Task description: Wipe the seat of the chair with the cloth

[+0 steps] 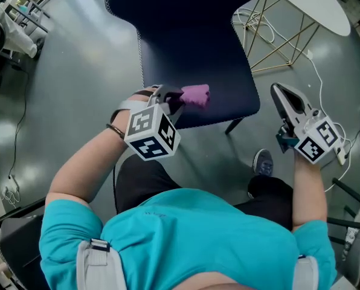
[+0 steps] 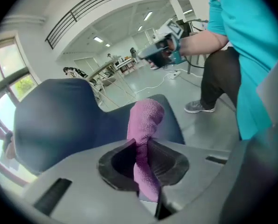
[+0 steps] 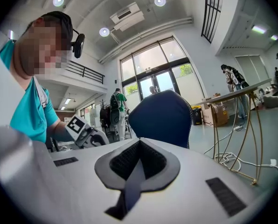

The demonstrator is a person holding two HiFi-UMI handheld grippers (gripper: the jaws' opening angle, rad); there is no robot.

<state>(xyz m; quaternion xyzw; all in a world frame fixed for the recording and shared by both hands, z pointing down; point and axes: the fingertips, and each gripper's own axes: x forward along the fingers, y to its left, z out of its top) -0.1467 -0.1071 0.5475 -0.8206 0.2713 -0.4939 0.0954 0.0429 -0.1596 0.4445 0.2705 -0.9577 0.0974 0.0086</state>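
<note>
Grey floor (image 1: 77,71) lies all around the chair (image 1: 192,41), and a white table (image 1: 313,2) with thin wire legs stands beyond the chair's far right corner.

The left gripper (image 1: 179,98) is clenched on the cloth (image 1: 196,94). In the left gripper view the jaws press together on the cloth's lower part, and the free end (image 2: 147,118) stands out in front of them as a thick purple roll. This roll is over the seat (image 1: 216,83), close to its front edge and a little left of the middle of that edge. I cannot tell if the cloth already presses on the seat or hangs just above it.

The right gripper (image 1: 278,91) is off the chair, past the seat's right front corner and above the floor. Its jaws are closed together with nothing between them (its own view shows only the chair back (image 3: 164,115) beyond).

In my judgement, the cloth is taken and brought to the seat, so the preparing part is done. The wiping itself seems at its start: the seat shows no mark that tells which part was passed. Most of its area, from the front edge to the back, is left to cover.
</note>
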